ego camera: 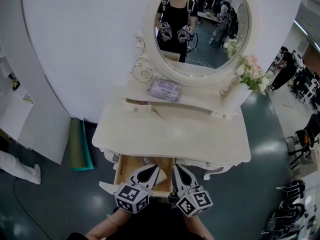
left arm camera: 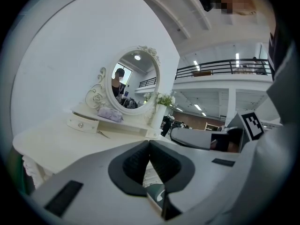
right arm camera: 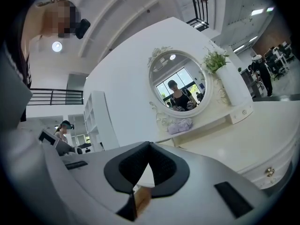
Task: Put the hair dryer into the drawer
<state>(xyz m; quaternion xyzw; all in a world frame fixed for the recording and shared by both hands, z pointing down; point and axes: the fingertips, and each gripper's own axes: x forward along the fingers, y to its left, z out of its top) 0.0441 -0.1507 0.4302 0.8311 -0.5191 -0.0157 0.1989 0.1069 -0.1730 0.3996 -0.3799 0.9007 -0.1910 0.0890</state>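
Observation:
A wooden drawer (ego camera: 120, 172) stands pulled out under the front of the white dressing table (ego camera: 210, 136). Both grippers hover side by side over it, pointing at the table. My left gripper (ego camera: 154, 168) (left arm camera: 149, 143) is shut, its pads meeting at the tips with nothing between them. My right gripper (ego camera: 178, 168) (right arm camera: 149, 144) is shut and empty too, and also shows in the left gripper view (left arm camera: 206, 137). A pale object (ego camera: 148, 160) lies in the drawer, mostly hidden by the left gripper. I cannot tell whether it is the hair dryer.
An oval mirror (ego camera: 197, 29) stands at the table's back, with a purple pack (ego camera: 165, 90) and a small shut drawer (ego camera: 137, 105) on the shelf below it. A white vase of flowers (ego camera: 250, 76) is at the right. A green roll (ego camera: 80, 144) leans left of the table.

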